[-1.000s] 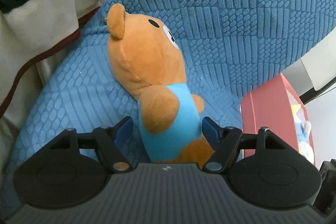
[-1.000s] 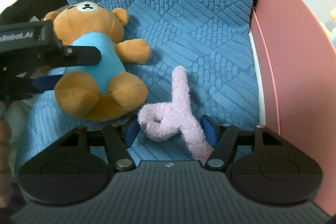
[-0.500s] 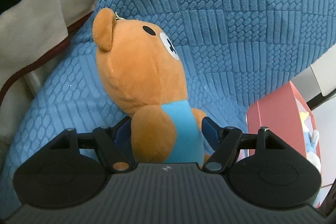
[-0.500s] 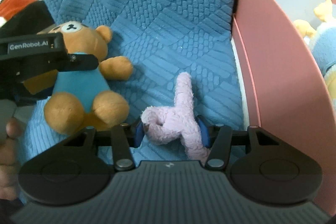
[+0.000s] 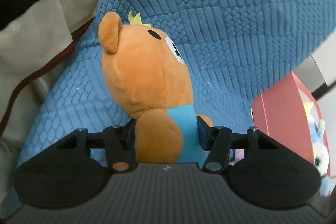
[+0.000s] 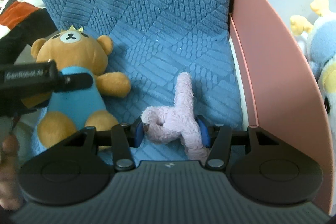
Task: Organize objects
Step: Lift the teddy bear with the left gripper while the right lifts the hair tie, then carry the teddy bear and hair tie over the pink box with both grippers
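Squeezing soft, light plush at mid-frame, left gripper (image 5: 166,135) jaws clamp the teddy bear (image 5: 147,77) torso, right gripper (image 6: 171,132) jaws clamp the pink plush toy (image 6: 178,117).

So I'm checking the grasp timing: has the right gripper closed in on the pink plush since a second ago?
Yes. The right gripper has narrowed onto the pink plush, its pads now pressing both sides, with the pink bin still alongside.

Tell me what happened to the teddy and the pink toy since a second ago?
The left tool slid forward and closed on the teddy bear. The right tool closed on the pink toy. Both toys still lie on the blue cushion, beside the pink box.
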A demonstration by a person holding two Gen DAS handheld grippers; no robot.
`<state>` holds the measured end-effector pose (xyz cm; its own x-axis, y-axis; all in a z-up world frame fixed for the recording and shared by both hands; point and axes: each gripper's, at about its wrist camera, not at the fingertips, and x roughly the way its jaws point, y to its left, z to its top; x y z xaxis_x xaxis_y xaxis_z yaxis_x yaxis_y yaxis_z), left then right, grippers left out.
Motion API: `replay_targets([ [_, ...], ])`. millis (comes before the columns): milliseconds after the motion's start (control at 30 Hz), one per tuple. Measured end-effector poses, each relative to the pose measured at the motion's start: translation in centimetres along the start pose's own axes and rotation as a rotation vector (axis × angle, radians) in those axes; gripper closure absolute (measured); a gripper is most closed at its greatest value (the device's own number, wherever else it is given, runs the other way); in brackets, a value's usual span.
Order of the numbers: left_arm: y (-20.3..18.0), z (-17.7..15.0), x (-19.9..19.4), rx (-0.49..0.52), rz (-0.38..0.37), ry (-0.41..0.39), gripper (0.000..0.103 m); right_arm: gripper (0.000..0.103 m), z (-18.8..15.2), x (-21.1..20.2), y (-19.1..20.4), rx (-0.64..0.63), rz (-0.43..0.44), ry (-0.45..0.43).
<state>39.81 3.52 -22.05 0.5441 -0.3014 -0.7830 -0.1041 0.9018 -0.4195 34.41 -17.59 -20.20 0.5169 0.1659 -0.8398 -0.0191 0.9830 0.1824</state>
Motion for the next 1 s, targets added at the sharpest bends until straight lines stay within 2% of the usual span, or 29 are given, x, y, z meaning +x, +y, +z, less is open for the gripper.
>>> replay_targets([
  [467, -1.5, -5.1, -4.0, 0.109, 0.001, 0.004, 0.042, 0.048, -3.2, -4.2, -0.1, -0.029, 0.011, -0.041],
  [767, -1.9, -8.6, -6.0, 0.129, 0.012, 0.021, 0.042, 0.048, -7.4, -5.2, 0.5, -0.035, 0.008, -0.027],
  [1000, -1.8, -10.7, -8.1, 0.131, -0.022, 0.028, 0.042, 0.048, -8.3, -7.0, 0.6, -0.023, 0.006, -0.019],
])
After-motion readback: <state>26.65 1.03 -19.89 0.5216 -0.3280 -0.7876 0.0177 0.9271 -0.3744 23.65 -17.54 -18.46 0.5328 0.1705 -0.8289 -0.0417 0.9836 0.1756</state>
